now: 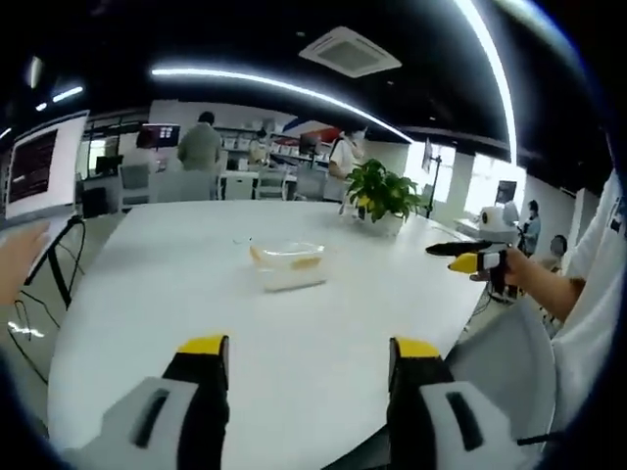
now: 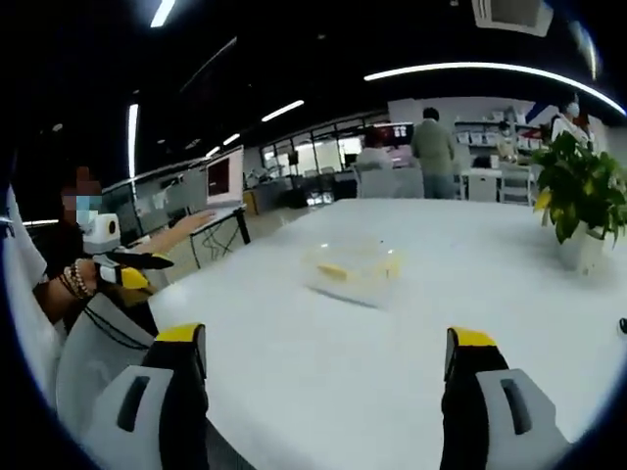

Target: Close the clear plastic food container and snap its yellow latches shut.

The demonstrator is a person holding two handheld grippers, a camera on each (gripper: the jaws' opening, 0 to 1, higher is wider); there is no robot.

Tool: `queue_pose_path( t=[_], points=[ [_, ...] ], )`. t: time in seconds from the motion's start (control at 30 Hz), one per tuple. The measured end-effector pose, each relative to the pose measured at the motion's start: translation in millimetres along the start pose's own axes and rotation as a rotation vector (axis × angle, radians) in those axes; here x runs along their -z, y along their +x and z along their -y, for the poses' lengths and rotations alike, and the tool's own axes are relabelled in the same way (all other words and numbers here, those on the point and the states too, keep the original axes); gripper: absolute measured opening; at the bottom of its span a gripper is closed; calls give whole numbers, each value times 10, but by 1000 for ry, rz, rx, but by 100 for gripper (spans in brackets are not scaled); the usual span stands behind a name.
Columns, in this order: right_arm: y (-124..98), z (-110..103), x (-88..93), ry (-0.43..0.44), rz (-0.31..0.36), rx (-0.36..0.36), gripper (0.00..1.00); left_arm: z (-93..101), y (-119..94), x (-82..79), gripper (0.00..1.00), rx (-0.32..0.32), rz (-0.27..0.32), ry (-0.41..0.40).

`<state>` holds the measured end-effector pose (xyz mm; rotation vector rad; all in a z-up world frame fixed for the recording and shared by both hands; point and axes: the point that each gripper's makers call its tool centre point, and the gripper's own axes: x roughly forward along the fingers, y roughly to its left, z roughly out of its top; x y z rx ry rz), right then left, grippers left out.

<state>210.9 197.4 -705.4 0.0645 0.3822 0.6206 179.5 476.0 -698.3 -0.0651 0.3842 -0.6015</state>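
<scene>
From the left gripper view, my left gripper (image 1: 309, 357) hangs over the near edge of the white table (image 1: 147, 294) with its yellow-tipped jaws spread wide and nothing between them. The clear plastic food container (image 1: 289, 265) sits well ahead of it, near the middle of the table, with yellow latches (image 1: 306, 262) showing along its sides. The picture is soft there, so I cannot tell whether the lid is seated or whether any latch is snapped down. A potted plant (image 1: 380, 194) stands beyond the container, toward the far right of the table. The other gripper comes in from the right, held off the table's edge in a person's hand (image 1: 517, 269).

In the right gripper view, my right gripper (image 2: 325, 357) is likewise held apart and empty above the near table edge (image 2: 294, 392). The container (image 2: 355, 266) lies ahead, well apart from the jaws, its yellow latches (image 2: 338, 270) faintly visible. The plant (image 2: 580, 196) is at the right. At the left, the other gripper shows, held beside the table, with a beaded bracelet (image 2: 76, 281) on the wrist behind it. A monitor (image 2: 221, 176) stands off the table's far left.
</scene>
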Motion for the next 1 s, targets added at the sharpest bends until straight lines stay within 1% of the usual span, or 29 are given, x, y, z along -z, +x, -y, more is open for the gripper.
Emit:
queue_pose_path(
  t=[0.03, 0.07, 0.1, 0.13, 0.2, 0.23, 0.3, 0.37, 0.47, 0.5, 0.57, 0.6, 0.63, 0.7, 0.77, 0.8, 0.83, 0.87, 0.9, 0.97, 1.0],
  points=[
    [-13, -23, 28, -3, -3, 2, 99, 21, -18, 38, 62, -3, -14, -1],
    [-34, -63, 72, -10, -10, -2, 98, -5, -46, 71, 61, -25, -33, 31],
    [-45, -89, 99, -12, -14, -6, 98, -42, -80, 93, 60, -49, -41, 80],
    [-53, -105, 125, -11, -19, -5, 98, -29, -91, 97, 61, -48, -30, 82],
    [-72, -132, 171, -12, -22, 1, 97, -14, -110, 145, 61, -30, -29, 59],
    [-79, -139, 198, -7, -21, 8, 97, -2, -121, 206, 60, -19, -38, 23],
    [-93, -171, 225, 0, -8, 10, 97, -31, -131, 287, 60, -34, -45, 18],
    [-108, -198, 243, 16, 5, 11, 97, -36, -140, 327, 60, -47, -38, 27],
    [-128, -168, 278, 22, 1, 36, 95, -38, -143, 340, 59, -49, -17, 7],
    [-140, -152, 270, 23, 15, 44, 95, -40, -144, 332, 58, -49, 2, -12],
    [-145, -153, 277, 42, 29, 39, 95, -67, -150, 352, 57, -60, 8, -29],
    [-146, -162, 314, 63, 27, 36, 95, -91, -150, 376, 55, -75, 7, -39],
    [-149, -161, 333, 63, 30, 39, 94, -99, -152, 387, 54, -83, 4, -42],
    [-156, -150, 370, 78, 29, 48, 94, -96, -160, 374, 54, -86, 22, -34],
    [-167, -140, 363, 86, 37, 53, 93, -102, -168, 348, 54, -87, 41, -54],
    [-165, -135, 345, 89, 47, 56, 93, -108, -159, 368, 54, -86, 35, -63],
    [-161, -135, 340, 87, 51, 55, 93, -109, -155, 420, 54, -88, 6, -71],
    [-156, -141, 343, 82, 50, 52, 94, -107, -150, 453, 54, -88, -14, -65],
    [-144, -147, 362, 75, 42, 49, 94, -95, -143, 448, 54, -85, -10, -42],
    [-135, -145, 396, 69, 25, 48, 93, -91, -152, 397, 55, -85, 22, -29],
    [-134, -140, 404, 69, 22, 51, 93, -97, -151, 392, 55, -86, 27, -34]
  ],
)
